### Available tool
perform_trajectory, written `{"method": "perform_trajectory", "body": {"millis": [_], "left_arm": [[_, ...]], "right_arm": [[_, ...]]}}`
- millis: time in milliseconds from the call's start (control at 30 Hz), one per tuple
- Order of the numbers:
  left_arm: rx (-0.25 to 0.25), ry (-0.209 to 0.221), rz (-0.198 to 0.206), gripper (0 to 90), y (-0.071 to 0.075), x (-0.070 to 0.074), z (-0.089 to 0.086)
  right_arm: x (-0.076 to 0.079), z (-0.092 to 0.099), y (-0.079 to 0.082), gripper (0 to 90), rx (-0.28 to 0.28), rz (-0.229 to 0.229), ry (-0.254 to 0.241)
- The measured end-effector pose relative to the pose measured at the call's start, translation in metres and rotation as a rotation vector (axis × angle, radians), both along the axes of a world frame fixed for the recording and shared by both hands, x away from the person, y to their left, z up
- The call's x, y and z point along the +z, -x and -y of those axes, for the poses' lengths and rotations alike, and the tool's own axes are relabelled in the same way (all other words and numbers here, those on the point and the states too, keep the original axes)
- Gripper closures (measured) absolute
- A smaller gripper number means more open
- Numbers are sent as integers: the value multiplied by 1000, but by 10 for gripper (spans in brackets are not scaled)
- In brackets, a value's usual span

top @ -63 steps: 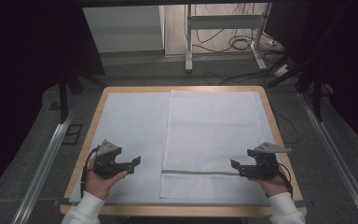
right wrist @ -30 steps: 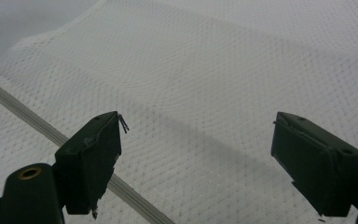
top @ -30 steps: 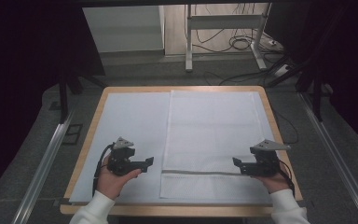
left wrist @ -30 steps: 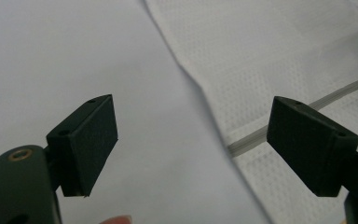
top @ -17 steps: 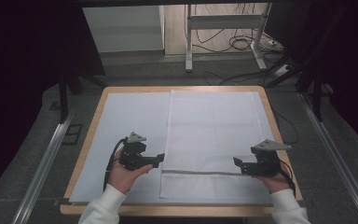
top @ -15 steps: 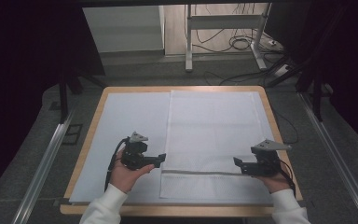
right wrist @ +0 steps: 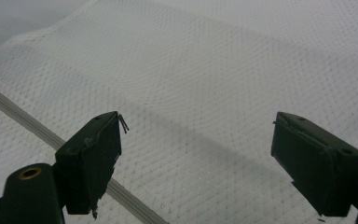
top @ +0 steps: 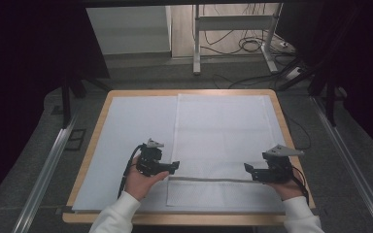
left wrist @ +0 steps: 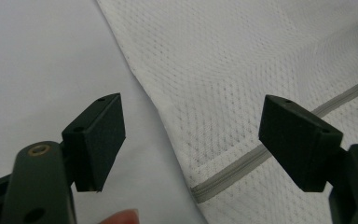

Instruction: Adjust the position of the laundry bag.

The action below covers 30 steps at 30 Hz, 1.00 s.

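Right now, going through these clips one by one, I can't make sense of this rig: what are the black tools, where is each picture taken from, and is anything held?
A person sits at a table and holds a hand-held two-jaw tool in each hand. The high view looks down from above: the left gripper and right gripper sit at either end of a grey zip band on a white mesh cloth, which lies on a pale sheet. The other two pictures come from cameras on the grippers, looking along their black jaws. The left jaws have just been closing a little over the cloth's edge, but both pairs stand open; nothing is held.
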<state>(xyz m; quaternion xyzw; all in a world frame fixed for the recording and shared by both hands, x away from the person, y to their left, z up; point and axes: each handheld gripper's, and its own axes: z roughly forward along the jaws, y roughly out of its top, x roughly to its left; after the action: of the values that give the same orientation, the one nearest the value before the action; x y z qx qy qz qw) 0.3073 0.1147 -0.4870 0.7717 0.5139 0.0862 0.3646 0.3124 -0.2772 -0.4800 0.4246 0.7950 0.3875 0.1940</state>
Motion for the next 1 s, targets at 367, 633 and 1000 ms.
{"method": "perform_trajectory", "body": {"millis": [367, 633, 1000], "left_arm": [[6, -31, -37, 268, -14, -13, 10], [15, -24, -83, 319, -21, -27, 11], [-9, -12, -107, 407, -26, -33, 15]], "right_arm": [[-1, 0, 0, 157, -3, -1, 7], [-2, 0, -1, 157, -7, -2, 13], [-2, 1, -1, 156, -26, -2, 17]]}}
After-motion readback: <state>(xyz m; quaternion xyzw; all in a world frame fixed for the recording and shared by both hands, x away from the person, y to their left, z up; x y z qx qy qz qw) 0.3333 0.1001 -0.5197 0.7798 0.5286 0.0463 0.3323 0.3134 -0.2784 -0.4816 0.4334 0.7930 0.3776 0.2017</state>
